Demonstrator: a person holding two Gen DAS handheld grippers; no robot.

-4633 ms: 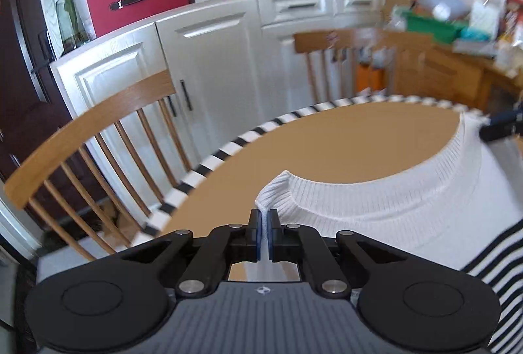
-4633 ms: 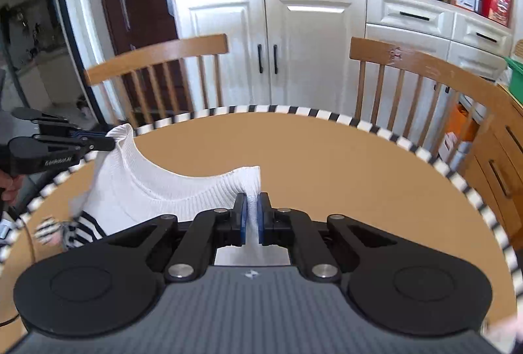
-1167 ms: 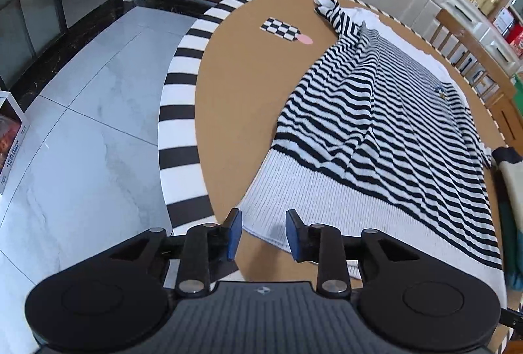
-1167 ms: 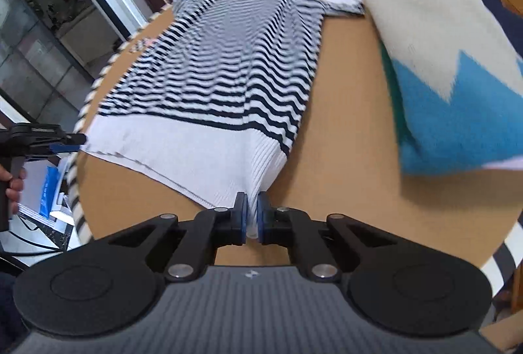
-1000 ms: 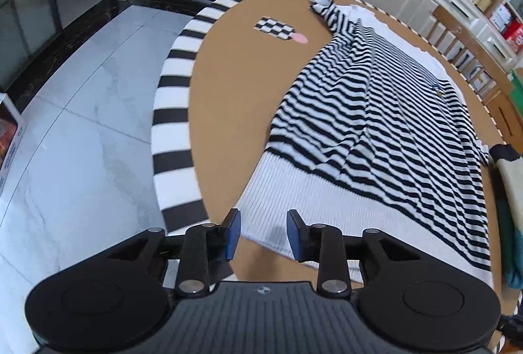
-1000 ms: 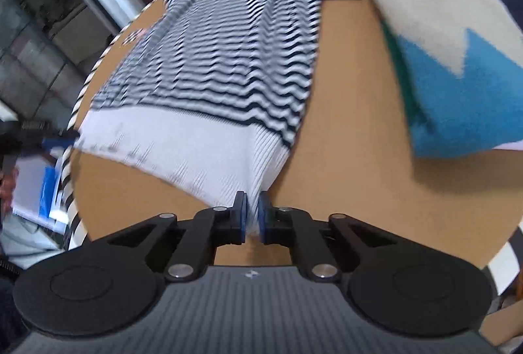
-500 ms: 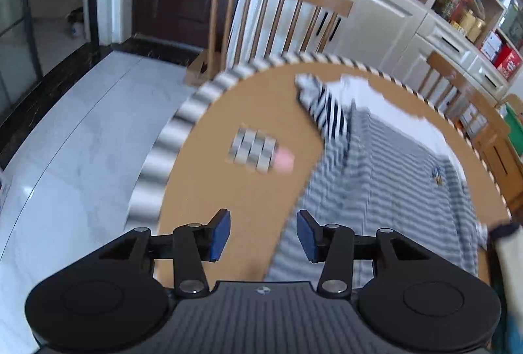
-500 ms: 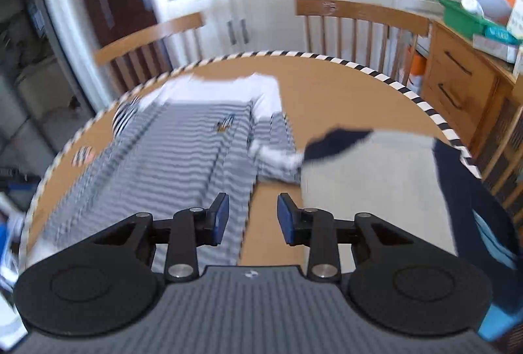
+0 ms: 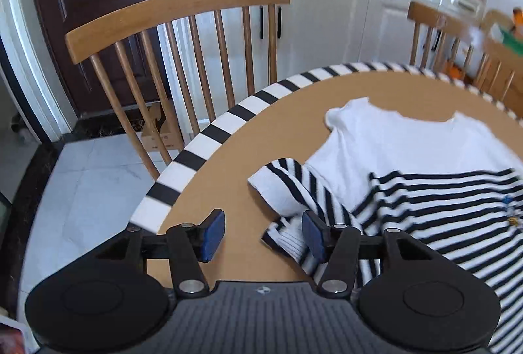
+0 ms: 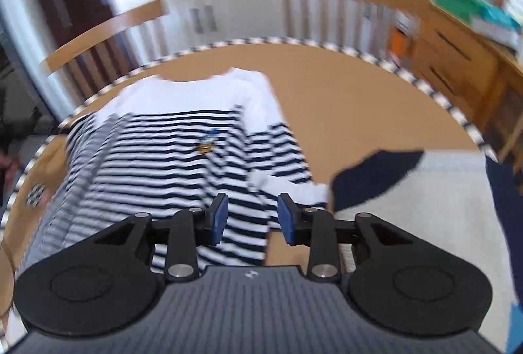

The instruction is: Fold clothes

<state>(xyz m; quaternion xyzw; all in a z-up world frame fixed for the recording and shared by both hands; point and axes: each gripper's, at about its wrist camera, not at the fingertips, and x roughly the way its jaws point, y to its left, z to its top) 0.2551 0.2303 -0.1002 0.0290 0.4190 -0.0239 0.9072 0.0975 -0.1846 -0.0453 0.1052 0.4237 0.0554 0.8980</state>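
- The striped sweater (image 9: 434, 190) lies spread flat on the round surface (image 9: 278, 112), white yoke and neckline toward the far chairs, striped body running toward the near edge.
- It reads as a soft, limp knit — light, apt to stretch and drag across the surface rather than slide cleanly.
- The left sleeve (image 9: 294, 187) lies folded beside the body; its white ribbed cuff looks like the firmest place to pinch.
- The left gripper (image 9: 263, 234) has just been opening; its jaws stand well apart with nothing between them, the right pad just over the sleeve's edge.
- The right gripper (image 10: 251, 218) stands part open over the right sleeve (image 10: 278, 157), pressing on nothing.
- A second folded sweater (image 10: 425, 206) — cream and navy — lies just beside that cuff, so a grab there risks snagging it.
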